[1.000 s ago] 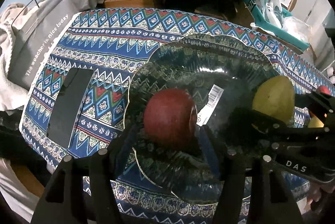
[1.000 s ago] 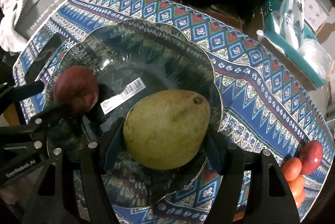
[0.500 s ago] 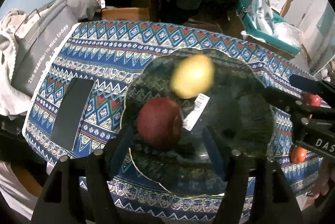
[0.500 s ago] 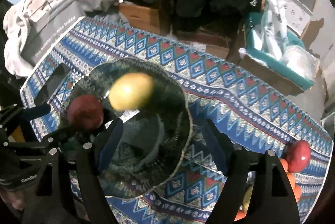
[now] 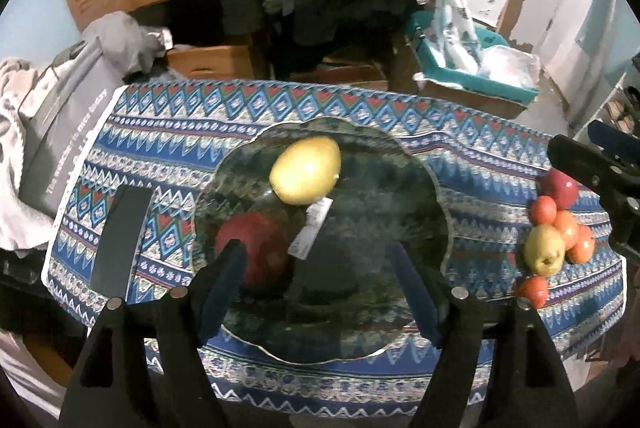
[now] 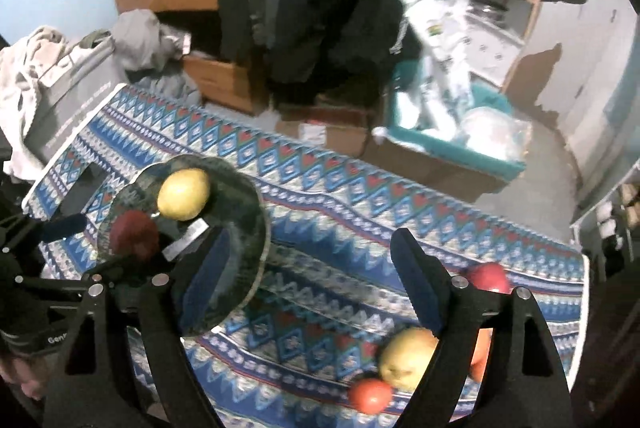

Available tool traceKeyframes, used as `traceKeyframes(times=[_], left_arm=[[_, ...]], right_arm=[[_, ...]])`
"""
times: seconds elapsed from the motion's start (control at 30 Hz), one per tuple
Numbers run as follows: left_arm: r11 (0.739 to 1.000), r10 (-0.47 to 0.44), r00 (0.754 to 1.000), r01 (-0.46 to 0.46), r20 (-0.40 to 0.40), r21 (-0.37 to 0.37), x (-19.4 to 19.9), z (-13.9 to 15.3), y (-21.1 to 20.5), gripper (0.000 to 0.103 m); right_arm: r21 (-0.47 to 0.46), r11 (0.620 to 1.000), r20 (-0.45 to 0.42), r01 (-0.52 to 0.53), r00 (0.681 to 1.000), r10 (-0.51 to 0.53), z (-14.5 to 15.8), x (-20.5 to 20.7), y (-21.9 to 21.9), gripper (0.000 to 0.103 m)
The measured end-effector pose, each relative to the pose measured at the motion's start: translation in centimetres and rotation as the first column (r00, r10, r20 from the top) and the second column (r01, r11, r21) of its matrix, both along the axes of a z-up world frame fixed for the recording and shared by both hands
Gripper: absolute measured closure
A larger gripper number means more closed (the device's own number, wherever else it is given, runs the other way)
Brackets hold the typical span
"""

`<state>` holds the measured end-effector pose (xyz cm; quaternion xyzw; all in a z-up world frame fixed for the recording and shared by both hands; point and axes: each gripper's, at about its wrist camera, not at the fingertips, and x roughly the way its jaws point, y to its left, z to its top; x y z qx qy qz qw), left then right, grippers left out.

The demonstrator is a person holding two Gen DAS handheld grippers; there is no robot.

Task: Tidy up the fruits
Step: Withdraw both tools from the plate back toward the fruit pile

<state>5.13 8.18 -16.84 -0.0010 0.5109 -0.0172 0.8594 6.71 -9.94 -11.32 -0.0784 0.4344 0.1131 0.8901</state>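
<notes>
Two fruits on plate (image 5: 420, 188), both claws empty.
One pear (image 5: 305, 170) and one red apple (image 5: 260, 248) ahead of left claw (image 5: 316, 292), spread and just widening; right claw (image 6: 308, 292) likewise, pile of seven fruits (image 5: 556, 228) beside.

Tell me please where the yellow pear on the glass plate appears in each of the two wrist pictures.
Left wrist view: the yellow pear lies upper centre, on the far part of the glass plate, behind the red apple.
Right wrist view: the yellow pear lies at middle left, on the plate.
Shared landmark: the white barcode label beside the pear.
</notes>
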Motion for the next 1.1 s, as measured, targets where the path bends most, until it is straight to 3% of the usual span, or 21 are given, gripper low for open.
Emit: traceKeyframes(times=[0.33, 0.57, 1.1], left_arm=[[0.996, -0.081, 0.996, 0.082, 0.042, -0.019, -0.7, 2.5, -4.4, 0.022], [0.988, -0.138, 0.988, 0.143, 0.072, -0.067, -1.1, 3.8, -7.4, 0.016], [0.966, -0.258, 0.963, 0.259, 0.081, -0.014, -2.0, 4.7, -14.6, 0.016]], right_arm=[[-0.003, 0.998, 0.072, 0.070, 0.995, -0.070, 2.6, -3.1, -5.3, 0.018], [-0.013, 0.990, 0.109, 0.142, 0.984, -0.140, 3.4, -4.7, -9.7, 0.017], [-0.037, 0.956, 0.127, 0.290, 0.951, -0.283, 3.4, -7.1, -17.8, 0.017]])
